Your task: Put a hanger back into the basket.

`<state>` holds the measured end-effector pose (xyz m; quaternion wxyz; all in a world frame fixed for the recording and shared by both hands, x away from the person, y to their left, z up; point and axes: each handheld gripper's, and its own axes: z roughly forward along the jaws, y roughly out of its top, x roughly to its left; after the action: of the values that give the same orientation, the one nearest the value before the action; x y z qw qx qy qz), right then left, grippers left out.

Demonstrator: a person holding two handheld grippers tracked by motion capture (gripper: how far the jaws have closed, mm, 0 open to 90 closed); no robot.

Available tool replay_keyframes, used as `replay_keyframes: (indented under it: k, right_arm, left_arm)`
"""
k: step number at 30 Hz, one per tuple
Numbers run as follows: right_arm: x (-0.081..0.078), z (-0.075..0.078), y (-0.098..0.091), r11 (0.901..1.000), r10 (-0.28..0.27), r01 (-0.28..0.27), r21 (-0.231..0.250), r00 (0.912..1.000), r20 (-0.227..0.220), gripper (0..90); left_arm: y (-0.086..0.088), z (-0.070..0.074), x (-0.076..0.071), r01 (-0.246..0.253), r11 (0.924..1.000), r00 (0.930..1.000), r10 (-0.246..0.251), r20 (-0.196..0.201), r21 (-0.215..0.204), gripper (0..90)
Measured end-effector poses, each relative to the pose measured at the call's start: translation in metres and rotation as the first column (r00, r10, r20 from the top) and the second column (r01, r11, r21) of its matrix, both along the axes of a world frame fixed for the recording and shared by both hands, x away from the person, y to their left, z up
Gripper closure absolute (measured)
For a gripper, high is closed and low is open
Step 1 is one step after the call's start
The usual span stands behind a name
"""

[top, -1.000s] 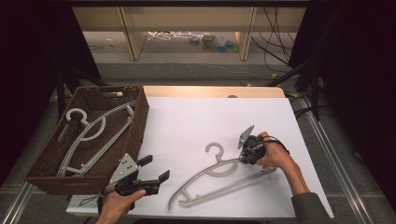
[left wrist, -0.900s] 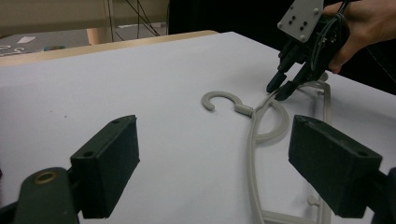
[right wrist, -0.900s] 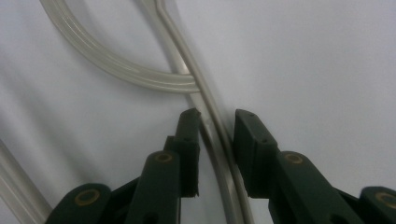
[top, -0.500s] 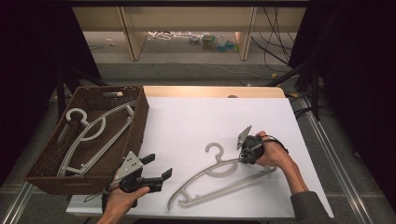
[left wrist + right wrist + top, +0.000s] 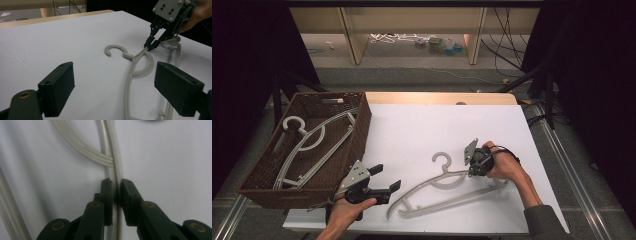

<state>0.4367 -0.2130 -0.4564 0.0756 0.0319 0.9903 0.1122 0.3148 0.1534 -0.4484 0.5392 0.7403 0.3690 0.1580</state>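
Hanger (image 5: 447,187), pale grey plastic, lies flat on the white table (image 5: 422,130) toward its near right part, hook pointing away from the person. Nearest the camera, the left gripper (image 5: 388,181) hovers just above the table's near edge beside the hanger's lower end, its jaws spread wide with nothing between them, seemingly waiting to help. A little farther in, the right gripper (image 5: 472,167) has just been closing, and its jaws now pinch the hanger's thin upper arm just beside the hook, probably because that slim bar fits between them and lets the hanger be lifted near its balance. Farther left, a brown wicker basket (image 5: 357,137) already holds another hanger (image 5: 307,142), likely where this one belongs.
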Motion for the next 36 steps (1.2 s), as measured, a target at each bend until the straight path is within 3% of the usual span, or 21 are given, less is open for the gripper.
replay_keyframes:
  k: [6, 14, 19, 24, 27, 28, 29, 35, 36]
  right_arm:
    - [-0.004, 0.003, -0.001, 0.9986, 0.049, -0.05, 0.018, 0.9983, 0.03, 82.4]
    - [-0.01, 0.015, 0.003, 0.9962, 0.077, -0.079, 0.035, 0.9949, 0.066, 82.3]
    - [-0.011, 0.022, 0.003, 0.995, 0.086, -0.09, 0.042, 0.9918, 0.094, 82.3]
    - [-0.013, 0.029, 0.005, 0.993, 0.1, -0.107, 0.051, 0.9874, 0.123, 82.3]
    - [-0.014, 0.032, 0.006, 0.9929, 0.101, -0.108, 0.049, 0.9863, 0.131, 82.3]
    - [-0.014, 0.033, 0.007, 0.9927, 0.103, -0.11, 0.048, 0.986, 0.131, 82.3]
    - [-0.014, 0.033, 0.007, 0.9922, 0.106, -0.114, 0.051, 0.9848, 0.138, 82.3]
    - [-0.016, 0.035, 0.009, 0.9922, 0.105, -0.113, 0.053, 0.9853, 0.135, 82.3]
    - [-0.016, 0.036, 0.01, 0.9918, 0.109, -0.117, 0.051, 0.9849, 0.134, 82.3]
  left_arm:
    - [-0.015, 0.003, 0.018, 0.016, 0.9992, 0.9997, -0.015, -0.02, 0.037, 16.4]
    - [-0.048, 0.002, 0.041, 0.068, 0.991, 0.9932, -0.056, -0.102, 0.115, 17.3]
    - [-0.069, 0.0, 0.05, 0.118, 0.9832, 0.9844, -0.097, -0.147, 0.14, 19.7]
    - [-0.085, -0.002, 0.059, 0.139, 0.981, 0.9743, -0.112, -0.196, 0.135, 24.8]
    - [-0.093, -0.004, 0.064, 0.17, 0.9732, 0.9675, -0.134, -0.214, 0.155, 26.8]
    - [-0.094, -0.004, 0.067, 0.188, 0.9675, 0.9634, -0.148, -0.223, 0.169, 27.0]
    - [-0.096, -0.005, 0.07, 0.182, 0.9678, 0.9651, -0.141, -0.221, 0.174, 27.6]
    - [-0.102, -0.011, 0.078, 0.205, 0.9596, 0.9549, -0.153, -0.254, 0.193, 30.5]
    - [-0.104, -0.012, 0.079, 0.199, 0.9619, 0.9555, -0.148, -0.255, 0.187, 30.5]
